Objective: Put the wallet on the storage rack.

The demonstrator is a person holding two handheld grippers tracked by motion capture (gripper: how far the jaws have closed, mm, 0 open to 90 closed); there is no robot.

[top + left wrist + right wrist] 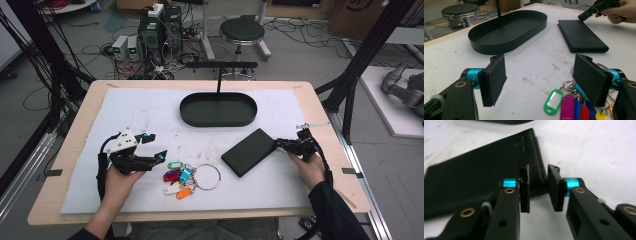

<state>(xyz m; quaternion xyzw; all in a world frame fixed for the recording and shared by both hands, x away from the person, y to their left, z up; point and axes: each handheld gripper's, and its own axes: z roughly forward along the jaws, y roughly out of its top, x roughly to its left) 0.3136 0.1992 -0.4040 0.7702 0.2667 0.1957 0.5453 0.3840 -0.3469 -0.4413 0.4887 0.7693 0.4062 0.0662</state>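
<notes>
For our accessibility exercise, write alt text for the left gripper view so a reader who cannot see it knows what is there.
Two open black gripper fingers frame a white tabletop, with a bunch of coloured key tags beside the right-hand one. Beyond lie an oval black tray and a flat black leather case, whose far corner another handheld gripper reaches.

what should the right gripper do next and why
Probably close on the wallet. The right gripper sits at its corner with the jaws a little apart, and the edge seems to lie between them, nothing gripped yet. The tray waits just beyond.
</notes>
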